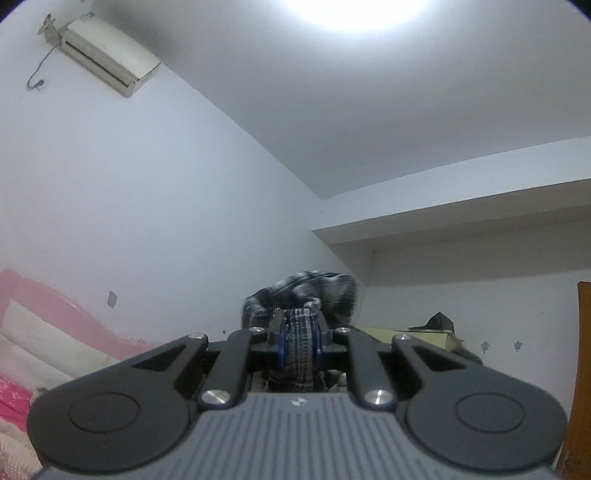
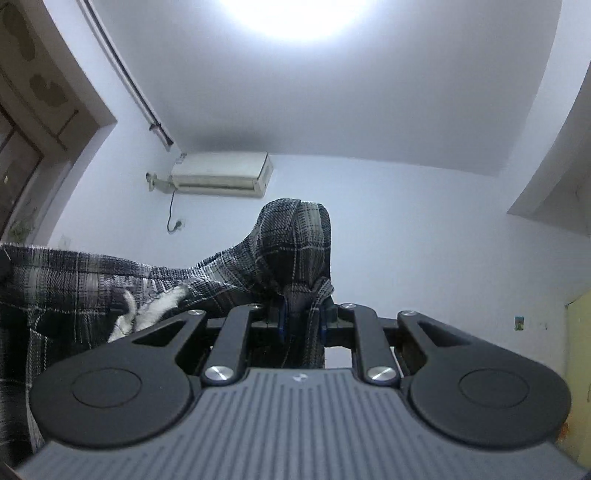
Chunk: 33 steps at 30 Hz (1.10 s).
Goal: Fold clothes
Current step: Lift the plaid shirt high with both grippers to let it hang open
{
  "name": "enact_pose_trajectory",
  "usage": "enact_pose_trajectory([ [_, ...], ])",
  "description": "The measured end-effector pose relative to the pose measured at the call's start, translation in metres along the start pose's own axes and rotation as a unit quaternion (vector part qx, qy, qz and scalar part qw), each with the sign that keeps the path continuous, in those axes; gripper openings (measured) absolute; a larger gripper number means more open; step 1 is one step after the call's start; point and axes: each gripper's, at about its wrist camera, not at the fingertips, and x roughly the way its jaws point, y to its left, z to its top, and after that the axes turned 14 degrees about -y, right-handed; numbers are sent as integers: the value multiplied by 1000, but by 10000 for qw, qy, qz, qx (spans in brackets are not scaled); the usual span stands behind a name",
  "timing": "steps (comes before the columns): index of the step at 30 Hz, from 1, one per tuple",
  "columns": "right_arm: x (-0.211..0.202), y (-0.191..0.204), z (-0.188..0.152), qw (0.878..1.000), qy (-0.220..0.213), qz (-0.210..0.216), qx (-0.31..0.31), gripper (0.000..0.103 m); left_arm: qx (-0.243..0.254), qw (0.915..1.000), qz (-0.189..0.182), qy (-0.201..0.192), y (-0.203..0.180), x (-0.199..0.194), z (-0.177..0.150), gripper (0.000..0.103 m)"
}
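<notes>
A round white ceiling lamp (image 1: 354, 11) above and ahead of both tools burns out to pure glare at the top of each view. The pale walls take a cool, bluish, even light that dims toward the corners. A soft shadow sits over the cream wall-mounted air conditioner (image 2: 221, 173). Fisheye bending curves wall edges, and black vignette cuts the frame corners. The dark plaid cloth (image 1: 325, 291) looks motion-blurred beyond the left tool.

one plaid garment (image 2: 291, 243) shows, pinched by two grippers, the left gripper (image 1: 298, 343) and the right gripper (image 2: 301, 317). one air conditioner (image 2: 221, 173) hangs on the wall, one ceiling light (image 2: 291, 14) glows, and one pink headboard (image 1: 55, 306) appears.
</notes>
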Motion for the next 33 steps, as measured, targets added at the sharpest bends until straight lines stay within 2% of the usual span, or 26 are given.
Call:
enact_pose_trajectory([
  [4, 3, 29, -71, 9979, 617, 162, -70, 14, -151, 9980, 522, 318, 37, -14, -52, 14],
  [9, 7, 80, -188, 9892, 1379, 496, -50, 14, -346, 9889, 1348, 527, 109, -50, -138, 14],
  [12, 19, 136, -257, 9800, 1806, 837, -89, 14, -600, 9758, 2004, 632, 162, -83, -185, 14],
  [16, 50, 225, -347, 9624, 2339, 1383, -15, 14, -980, 9501, 2907, 560, 238, -137, -223, 14],
  [19, 76, 300, -399, 9500, 2535, 1823, 97, 14, -1067, 9257, 3623, 203, 293, -182, -208, 14],
  [21, 93, 357, -428, 9409, 2596, 2167, 167, 14, -1136, 9062, 4066, -245, 325, -214, -196, 14],
  [23, 107, 409, -442, 9318, 2608, 2518, 197, 14, -1198, 8851, 4429, -774, 350, -245, -184, 14],
  [25, 118, 462, -454, 9212, 2626, 2861, 239, 14, -853, 8658, 4827, -1003, 359, -267, -170, 13],
  [27, 124, 515, -462, 9088, 2661, 3203, 274, 14, -569, 8420, 5252, -1095, 373, -289, -163, 13],
  [29, 118, 562, -457, 8958, 2669, 3546, 247, 14, -536, 8163, 5621, -1218, 383, -307, -159, 13],
  [31, 108, 594, -447, 8827, 2711, 3831, 232, 14, -361, 7870, 6026, -1276, 386, -321, -149, 13],
  [33, 99, 631, -454, 8689, 2724, 4129, 147, 14, -270, 7555, 6405, -1348, 393, -334, -143, 13],
])
